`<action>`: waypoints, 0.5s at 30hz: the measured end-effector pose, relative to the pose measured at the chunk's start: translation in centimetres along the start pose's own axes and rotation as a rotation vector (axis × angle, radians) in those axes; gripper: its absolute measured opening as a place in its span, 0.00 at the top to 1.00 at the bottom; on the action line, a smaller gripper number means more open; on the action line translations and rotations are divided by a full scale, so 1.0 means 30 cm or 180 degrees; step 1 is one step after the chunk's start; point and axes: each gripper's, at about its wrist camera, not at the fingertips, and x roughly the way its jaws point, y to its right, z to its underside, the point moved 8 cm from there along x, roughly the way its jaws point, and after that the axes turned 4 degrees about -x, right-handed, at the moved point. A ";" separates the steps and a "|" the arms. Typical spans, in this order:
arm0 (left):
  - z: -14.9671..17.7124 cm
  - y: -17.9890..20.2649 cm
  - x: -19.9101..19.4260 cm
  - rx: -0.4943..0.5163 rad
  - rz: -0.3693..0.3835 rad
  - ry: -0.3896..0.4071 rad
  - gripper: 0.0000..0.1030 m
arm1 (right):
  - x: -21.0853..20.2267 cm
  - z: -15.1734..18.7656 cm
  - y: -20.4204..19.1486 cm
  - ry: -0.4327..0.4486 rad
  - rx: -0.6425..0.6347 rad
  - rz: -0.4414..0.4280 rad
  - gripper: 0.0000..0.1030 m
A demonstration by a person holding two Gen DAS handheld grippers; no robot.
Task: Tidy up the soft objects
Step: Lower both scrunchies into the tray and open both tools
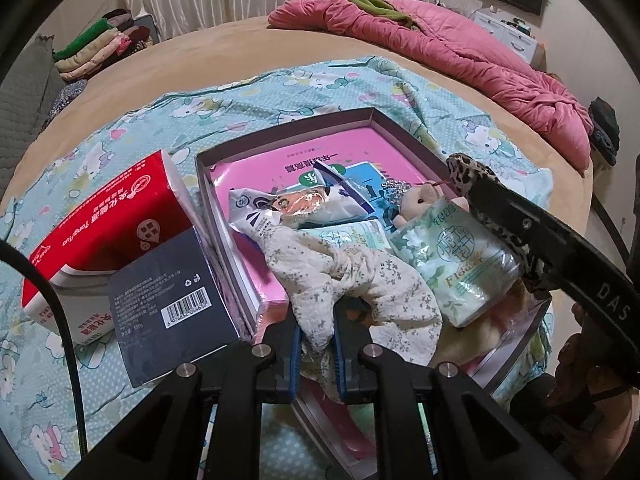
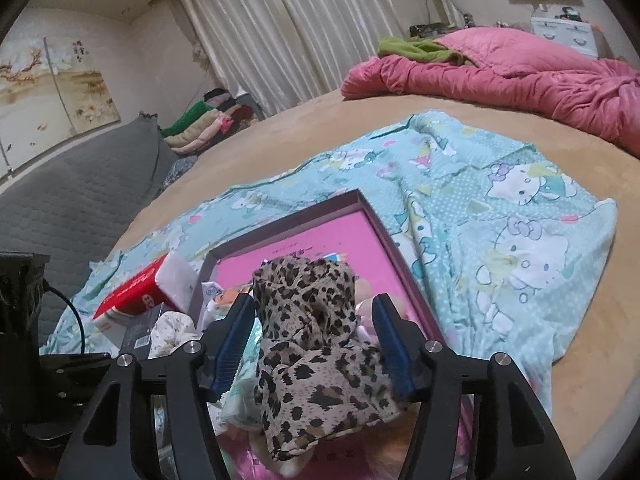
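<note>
A shallow box [image 1: 280, 130] with a pink book inside lies on a light blue cartoon sheet [image 1: 240, 96] on the bed. It holds snack packets, a green tissue pack [image 1: 452, 268], a small plush [image 1: 420, 200] and a white floral cloth [image 1: 352, 280]. My left gripper [image 1: 316, 344] is shut on the near end of the white floral cloth. My right gripper [image 2: 314, 344] sits over the box [image 2: 396, 248] with its jaws wide around a leopard-print cloth [image 2: 316, 360], pads apart from it. In the left wrist view the right gripper's finger [image 1: 532, 236] shows with the leopard cloth [image 1: 468, 172] beside it.
A red tissue pack [image 1: 108, 216] and a dark blue box [image 1: 172, 300] lie left of the box. A pink quilt [image 1: 460, 60] with a green garment is heaped at the bed's far side. Folded clothes [image 1: 100, 48] are stacked far left. A grey cushion [image 2: 80, 192] is at left.
</note>
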 end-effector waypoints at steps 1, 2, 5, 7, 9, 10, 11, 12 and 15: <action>0.001 0.000 0.001 -0.0002 -0.0004 0.0000 0.86 | -0.002 -0.003 0.002 0.0014 0.0008 -0.0001 0.36; 0.000 -0.001 0.004 -0.0010 -0.0013 -0.0004 0.86 | -0.003 -0.003 0.002 0.0012 0.0009 0.0003 0.36; 0.001 -0.002 0.009 -0.0046 0.0005 -0.0021 0.86 | -0.013 -0.005 0.004 0.0043 0.0001 0.0012 0.36; 0.004 -0.005 0.011 -0.0056 0.0003 -0.0031 0.86 | -0.019 -0.010 0.005 0.0071 0.0008 0.0015 0.36; 0.005 -0.008 0.011 -0.0090 0.0012 -0.0037 0.86 | -0.022 -0.013 0.003 0.0085 0.0000 0.0022 0.36; 0.005 -0.009 0.010 -0.0107 0.0026 -0.0041 0.86 | -0.023 -0.013 0.002 0.0086 -0.0003 0.0023 0.36; 0.004 -0.008 0.009 -0.0119 0.0036 -0.0036 0.86 | -0.023 -0.013 0.002 0.0085 -0.0005 0.0022 0.36; 0.003 -0.008 0.008 -0.0123 0.0041 -0.0031 0.86 | -0.025 -0.012 0.001 0.0084 -0.0010 0.0024 0.35; 0.002 -0.005 0.001 -0.0124 0.0054 -0.0015 0.86 | -0.030 -0.015 0.001 0.0099 -0.0009 0.0035 0.35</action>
